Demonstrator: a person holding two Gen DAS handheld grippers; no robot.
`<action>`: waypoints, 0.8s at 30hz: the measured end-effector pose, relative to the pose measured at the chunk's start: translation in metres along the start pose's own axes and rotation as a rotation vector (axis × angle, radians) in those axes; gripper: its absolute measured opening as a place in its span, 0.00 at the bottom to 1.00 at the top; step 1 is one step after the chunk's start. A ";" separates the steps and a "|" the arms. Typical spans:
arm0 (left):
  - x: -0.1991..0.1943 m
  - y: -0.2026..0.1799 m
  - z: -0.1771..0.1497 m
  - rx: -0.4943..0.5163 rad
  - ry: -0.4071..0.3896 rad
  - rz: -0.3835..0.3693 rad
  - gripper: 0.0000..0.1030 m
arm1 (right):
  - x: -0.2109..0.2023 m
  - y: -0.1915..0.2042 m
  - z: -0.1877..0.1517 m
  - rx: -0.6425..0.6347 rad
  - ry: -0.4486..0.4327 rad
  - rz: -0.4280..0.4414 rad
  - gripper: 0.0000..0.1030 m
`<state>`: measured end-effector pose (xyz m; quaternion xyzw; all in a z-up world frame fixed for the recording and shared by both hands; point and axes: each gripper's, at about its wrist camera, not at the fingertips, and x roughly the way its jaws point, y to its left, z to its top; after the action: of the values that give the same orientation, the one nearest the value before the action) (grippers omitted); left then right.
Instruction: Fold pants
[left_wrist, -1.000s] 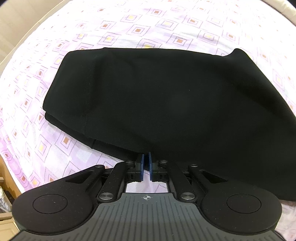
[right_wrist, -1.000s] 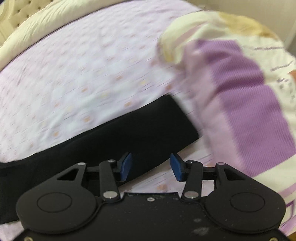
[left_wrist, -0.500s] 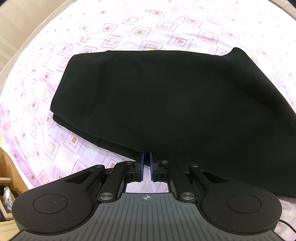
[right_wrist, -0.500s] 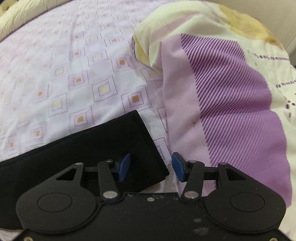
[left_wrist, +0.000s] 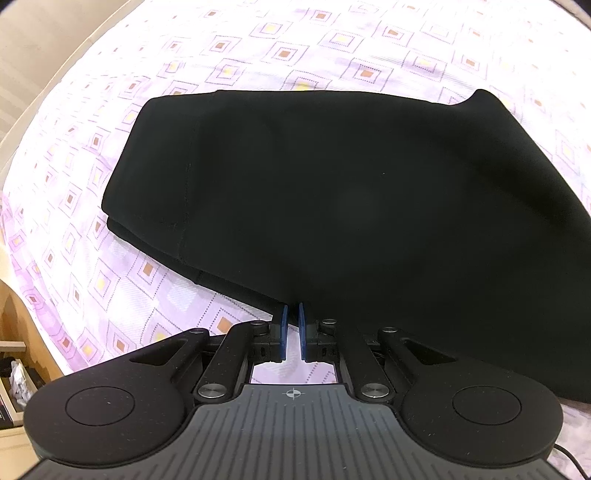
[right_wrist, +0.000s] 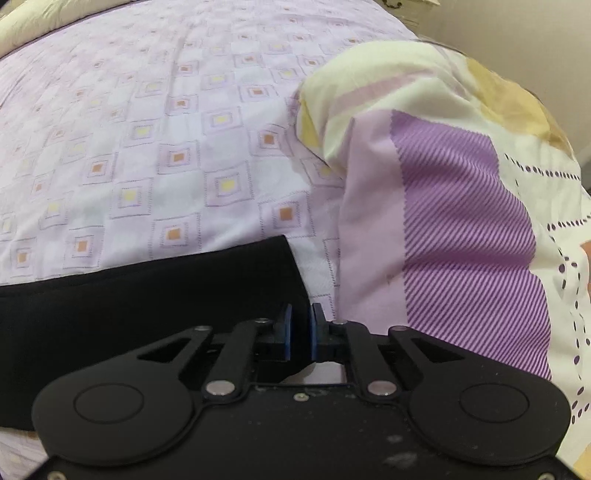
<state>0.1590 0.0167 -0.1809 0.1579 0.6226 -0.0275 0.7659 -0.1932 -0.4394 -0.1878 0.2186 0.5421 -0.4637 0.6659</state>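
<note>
Black fabric pants (left_wrist: 332, 192) lie flat, folded double, on the lilac bedsheet with square print (left_wrist: 258, 48). Left gripper (left_wrist: 291, 319) is clenched on the near edge of the pants; right gripper (right_wrist: 300, 325) has just closed its jaws onto the leg-end corner (right_wrist: 258, 280) — cloth sits between the blue pads (right_wrist: 286, 332). A striped purple-and-cream quilt (right_wrist: 461, 221) lies bunched just beside that corner.

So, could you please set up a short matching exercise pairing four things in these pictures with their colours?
Things:
1. pants
2. bed sheet
3. duvet
4. gripper pads

Colours:
A. blue
B. pale lilac with small orange and yellow squares
C. black
D. cream with a purple striped band

Pairs: 1-C, 2-B, 3-D, 4-A
</note>
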 end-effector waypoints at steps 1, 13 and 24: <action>0.000 0.001 0.000 0.001 0.000 0.001 0.08 | 0.005 0.002 0.000 0.003 0.015 -0.009 0.09; -0.019 0.029 0.000 -0.062 0.119 -0.152 0.07 | -0.032 0.021 0.013 0.036 -0.075 -0.079 0.48; -0.033 0.074 -0.001 -0.075 0.176 -0.284 0.07 | -0.106 0.131 0.007 -0.047 -0.163 0.139 0.49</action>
<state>0.1687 0.0816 -0.1336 0.0415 0.7038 -0.0983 0.7023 -0.0757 -0.3429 -0.1155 0.2016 0.4802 -0.4199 0.7433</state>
